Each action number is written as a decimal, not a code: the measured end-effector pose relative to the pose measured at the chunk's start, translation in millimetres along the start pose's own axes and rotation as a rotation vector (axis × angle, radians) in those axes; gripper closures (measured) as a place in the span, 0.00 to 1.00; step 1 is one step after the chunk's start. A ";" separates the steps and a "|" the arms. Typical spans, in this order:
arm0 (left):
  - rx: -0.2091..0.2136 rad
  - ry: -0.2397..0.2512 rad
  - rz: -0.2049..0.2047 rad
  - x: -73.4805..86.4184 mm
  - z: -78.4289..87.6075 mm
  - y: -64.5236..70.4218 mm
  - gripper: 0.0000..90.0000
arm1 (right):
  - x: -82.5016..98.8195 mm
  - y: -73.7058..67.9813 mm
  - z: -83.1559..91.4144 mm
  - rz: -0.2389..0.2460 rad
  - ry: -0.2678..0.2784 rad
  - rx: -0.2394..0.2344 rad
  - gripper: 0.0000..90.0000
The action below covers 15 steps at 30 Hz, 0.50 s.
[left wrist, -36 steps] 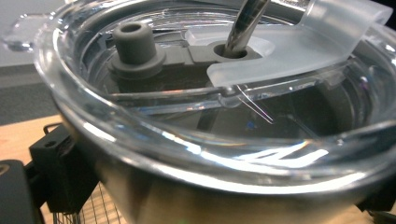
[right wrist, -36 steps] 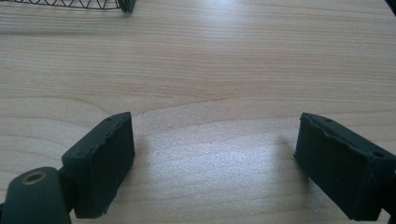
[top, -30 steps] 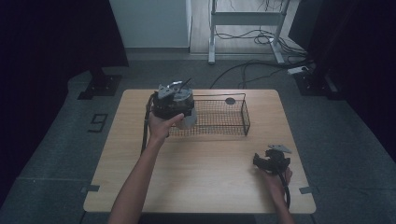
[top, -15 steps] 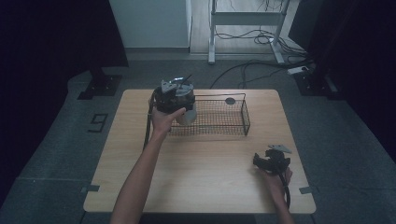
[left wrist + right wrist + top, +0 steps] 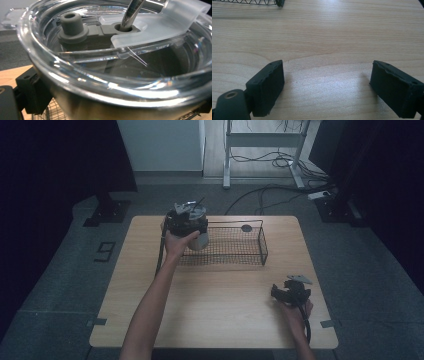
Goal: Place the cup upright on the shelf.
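A steel tumbler with a clear lid and a metal straw is at the left end of the black wire basket. My left gripper is shut on the tumbler, with one jaw on each side of its body below the lid. Basket mesh shows under the tumbler in the left gripper view; I cannot tell if it rests on the basket floor. My right gripper lies low over the table near the front right, its jaws wide open with only bare wood between them.
A small dark round object lies in the basket's far right part. The basket's corner shows well ahead of the right gripper. The wooden table stands on grey floor, with cables and a stand behind.
The left gripper with the tumbler has shifted slightly farther and to the right, over the basket's left end. The right gripper has stayed put.
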<state>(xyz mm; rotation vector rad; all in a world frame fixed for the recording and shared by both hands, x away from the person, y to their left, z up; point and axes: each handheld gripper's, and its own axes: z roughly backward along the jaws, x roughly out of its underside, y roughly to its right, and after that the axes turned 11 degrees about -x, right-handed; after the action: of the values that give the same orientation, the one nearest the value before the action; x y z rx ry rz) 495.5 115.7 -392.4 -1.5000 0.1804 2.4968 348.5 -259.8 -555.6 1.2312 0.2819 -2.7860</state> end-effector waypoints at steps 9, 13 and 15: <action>-0.015 -0.016 -0.015 8.9 -17.4 6.7 0.04 | 0.0 -0.1 0.2 0.002 -0.001 -0.001 0.14; -0.035 -0.031 -0.015 12.7 -23.5 8.2 0.04 | 0.0 -0.2 0.3 0.002 -0.001 -0.002 0.14; -0.038 -0.037 -0.017 15.7 -26.6 9.8 0.04 | 0.0 -0.2 0.3 0.002 -0.001 -0.002 0.14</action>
<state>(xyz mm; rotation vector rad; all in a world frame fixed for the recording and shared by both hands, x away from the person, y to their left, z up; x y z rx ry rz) 508.7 102.4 -418.8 -1.4624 0.1142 2.5266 348.2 -259.7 -555.3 1.2287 0.2830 -2.7842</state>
